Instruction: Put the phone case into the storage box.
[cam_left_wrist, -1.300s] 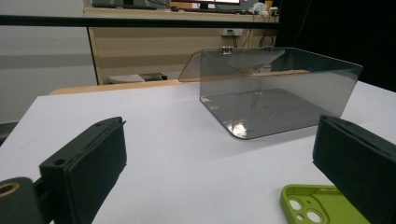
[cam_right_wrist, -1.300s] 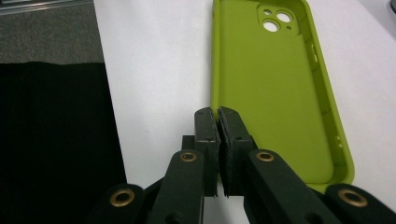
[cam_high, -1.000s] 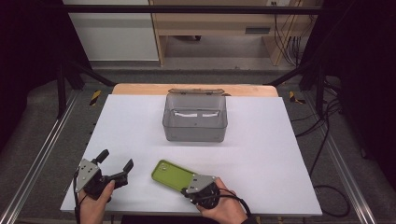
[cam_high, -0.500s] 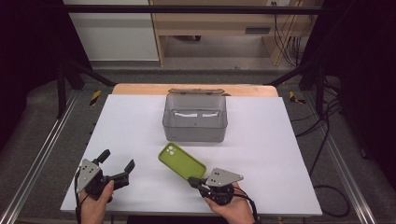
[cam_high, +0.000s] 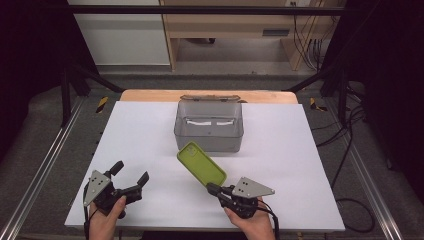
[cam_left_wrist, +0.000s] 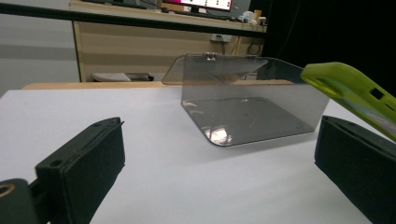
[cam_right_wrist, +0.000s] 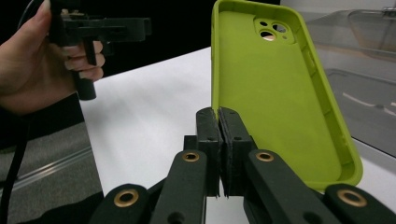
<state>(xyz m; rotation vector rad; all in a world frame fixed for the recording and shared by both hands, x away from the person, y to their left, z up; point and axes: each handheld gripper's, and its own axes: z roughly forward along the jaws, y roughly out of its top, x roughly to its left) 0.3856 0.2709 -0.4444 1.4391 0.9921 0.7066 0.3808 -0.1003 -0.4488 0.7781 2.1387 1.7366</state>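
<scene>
A lime green phone case (cam_high: 201, 163) is off the white table (cam_high: 280, 150), tilted, with its camera-hole end toward the bin. My right gripper (cam_high: 212, 189) is shut on its near edge; in the right gripper view the two pads (cam_right_wrist: 219, 121) pinch the rim of the case (cam_right_wrist: 275, 93), whose hollow inside faces me. A clear grey plastic bin (cam_high: 209, 127) stands just beyond the case, at the table's middle back. My left gripper (cam_high: 131, 172) hovers open over the front left, nothing between its jaws (cam_left_wrist: 219, 158). The case (cam_left_wrist: 350, 88) and the bin (cam_left_wrist: 247, 107) are seen past it.
The bin's lid (cam_high: 210, 98) hangs open behind it, against the wooden strip at the table's far edge. A metal rail (cam_high: 45, 165) runs along the left side. In the right gripper view a hand holding the left gripper (cam_right_wrist: 93, 28) is at upper left.
The right gripper has carried the green case up from the table's front and toward the bin, swinging it more upright, while the hand shifted right. The left gripper has stayed where it was.
</scene>
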